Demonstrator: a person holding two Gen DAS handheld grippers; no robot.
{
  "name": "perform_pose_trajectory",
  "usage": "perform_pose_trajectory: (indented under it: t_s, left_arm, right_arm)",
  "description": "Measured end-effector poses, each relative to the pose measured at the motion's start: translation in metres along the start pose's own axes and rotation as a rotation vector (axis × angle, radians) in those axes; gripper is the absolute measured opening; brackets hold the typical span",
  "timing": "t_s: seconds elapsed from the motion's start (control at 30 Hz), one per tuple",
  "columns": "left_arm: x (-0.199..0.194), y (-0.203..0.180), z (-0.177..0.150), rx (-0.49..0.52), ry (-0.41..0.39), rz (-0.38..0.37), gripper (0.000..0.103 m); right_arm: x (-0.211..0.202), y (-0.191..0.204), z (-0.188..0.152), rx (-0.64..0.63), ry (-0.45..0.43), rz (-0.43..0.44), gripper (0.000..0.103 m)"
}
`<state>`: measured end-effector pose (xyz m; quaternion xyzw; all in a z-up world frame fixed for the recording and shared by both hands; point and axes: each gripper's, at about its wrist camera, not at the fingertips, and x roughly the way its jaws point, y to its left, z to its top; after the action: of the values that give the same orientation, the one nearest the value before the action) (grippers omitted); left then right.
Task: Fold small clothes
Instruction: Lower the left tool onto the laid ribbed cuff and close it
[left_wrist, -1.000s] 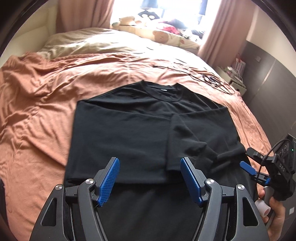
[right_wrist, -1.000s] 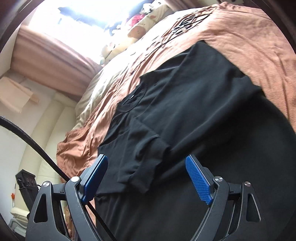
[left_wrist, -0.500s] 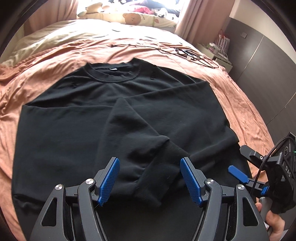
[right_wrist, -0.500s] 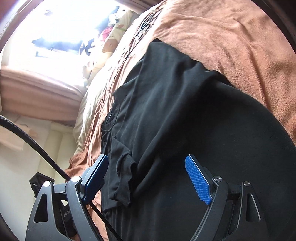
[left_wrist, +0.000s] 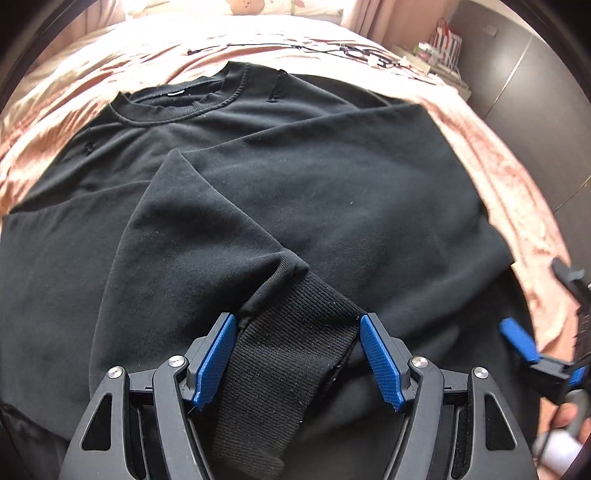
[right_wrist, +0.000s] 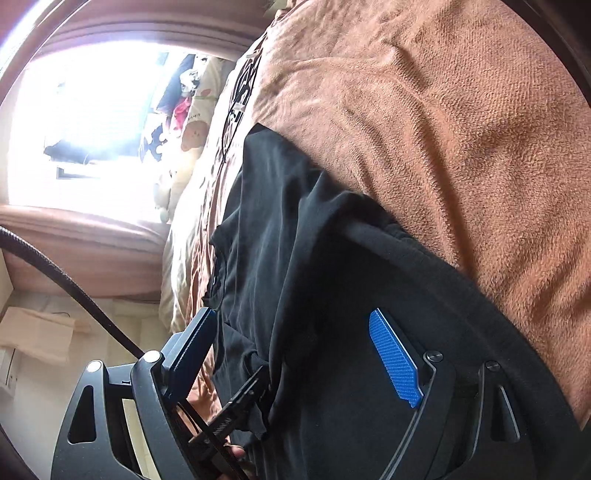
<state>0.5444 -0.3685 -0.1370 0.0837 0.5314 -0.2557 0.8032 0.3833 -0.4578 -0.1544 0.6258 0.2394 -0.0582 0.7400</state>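
Note:
A black sweatshirt (left_wrist: 332, 192) lies flat on a pink-brown blanket (left_wrist: 509, 177), collar (left_wrist: 177, 107) at the far side. One sleeve is folded across its front. That sleeve's ribbed cuff (left_wrist: 295, 339) lies between the blue pads of my left gripper (left_wrist: 299, 356), which points steeply down and stands open around it. My right gripper (left_wrist: 543, 310) is at the sweatshirt's near right edge, held by a hand. In the right wrist view the right gripper (right_wrist: 295, 354) is rolled on its side and open over the dark cloth (right_wrist: 295, 240), gripping nothing.
Thin black cables (left_wrist: 332, 50) lie on the blanket beyond the collar. Printed pillows (right_wrist: 192, 122) sit at the head of the bed under a bright window (right_wrist: 74, 110). A small stand (left_wrist: 443, 48) and dark cabinet doors (left_wrist: 535, 92) flank the bed's right side.
My left gripper has moved forward and down until the cuff lies between its pads. My right gripper has rolled onto its side and sunk closer to the sweatshirt's edge.

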Motion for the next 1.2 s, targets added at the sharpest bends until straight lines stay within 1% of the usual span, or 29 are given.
perform_pose_trajectory:
  t_s: [0.03, 0.1, 0.17, 0.2, 0.23, 0.3, 0.37, 0.5, 0.77, 0.87, 1.03, 1.2]
  left_arm:
    - [0.001, -0.002, 0.0, 0.014, -0.002, 0.018, 0.07]
    - [-0.001, 0.0, 0.001, 0.008, -0.005, 0.02, 0.062]
    - [-0.006, 0.009, 0.002, -0.01, -0.004, 0.022, 0.034]
    - [-0.008, 0.015, 0.004, -0.022, 0.0, 0.012, 0.028]
    - [-0.01, 0.021, 0.005, -0.03, 0.004, 0.008, 0.018]
    - [-0.019, 0.035, 0.006, -0.046, 0.0, 0.019, 0.016]
    - [-0.031, 0.051, 0.008, -0.076, -0.019, 0.017, 0.015]
    - [-0.059, 0.081, 0.013, -0.119, -0.064, 0.033, 0.015]
    - [-0.104, 0.141, 0.02, -0.205, -0.121, 0.105, 0.014]
    - [-0.113, 0.16, 0.021, -0.224, -0.125, 0.111, 0.014]
    - [-0.12, 0.177, 0.017, -0.247, -0.121, 0.119, 0.014]
    - [-0.111, 0.19, 0.007, -0.268, -0.082, 0.135, 0.014]
  right_arm:
    - [0.0, 0.0, -0.001, 0.0, 0.001, -0.001, 0.084]
    - [0.001, 0.0, -0.001, -0.003, 0.005, -0.003, 0.084]
    - [-0.001, 0.0, 0.0, -0.01, 0.005, -0.007, 0.084]
    - [0.001, 0.001, 0.002, -0.015, 0.005, -0.009, 0.084]
    - [0.001, 0.001, 0.001, -0.022, 0.006, -0.01, 0.084]
    - [0.003, 0.002, 0.004, -0.025, 0.014, 0.004, 0.084]
    - [0.006, 0.001, 0.007, -0.014, 0.024, 0.038, 0.084]
    - [0.005, -0.009, 0.012, -0.007, 0.019, 0.056, 0.084]
    - [0.005, -0.017, 0.008, -0.023, -0.002, 0.045, 0.084]
    - [0.003, -0.015, 0.008, -0.026, -0.003, 0.048, 0.084]
    - [0.001, -0.016, 0.009, -0.022, -0.019, 0.058, 0.084]
    - [-0.002, -0.021, 0.009, 0.001, -0.036, 0.077, 0.084]
